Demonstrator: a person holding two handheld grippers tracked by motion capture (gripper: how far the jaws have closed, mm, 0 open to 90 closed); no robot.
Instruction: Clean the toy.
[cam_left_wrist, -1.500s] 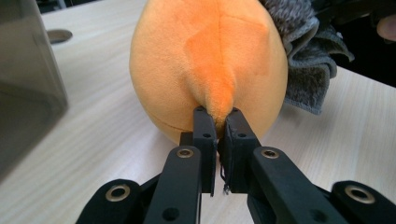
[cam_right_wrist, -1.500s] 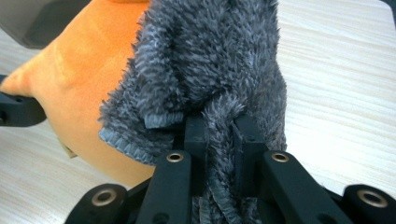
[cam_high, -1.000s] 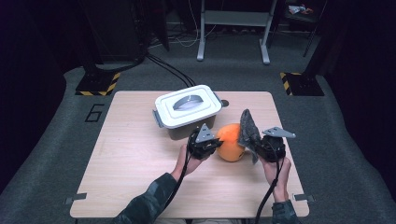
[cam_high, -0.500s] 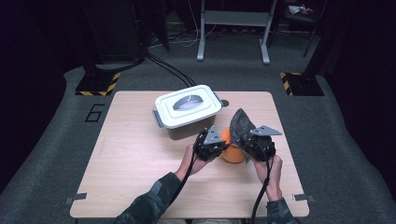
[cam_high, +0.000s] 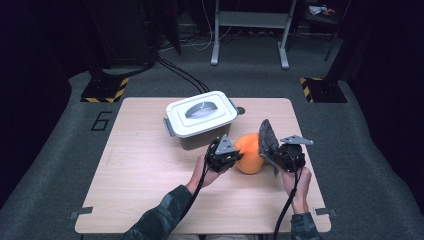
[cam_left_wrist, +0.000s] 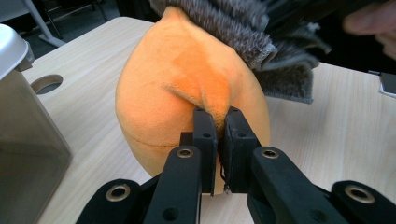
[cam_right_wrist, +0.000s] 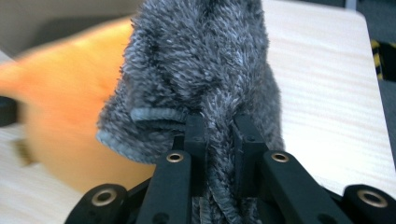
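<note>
An orange plush toy shaped like a lemon stands on the wooden table, right of centre. My left gripper is shut on a fold of the orange plush, pinching the fabric between its fingertips. My right gripper is shut on a grey fluffy cloth, which rests against the plush's right side. In the right gripper view the grey cloth bunches up between the fingers, with the orange plush blurred behind it at the left.
A grey box with a white lid and handle stands just behind and left of the plush. A round hole is in the table by the box. Bare tabletop lies to the left and front.
The right gripper has shifted the grey cloth over the plush's right side, first left, then back right. The left gripper stays on the plush.
</note>
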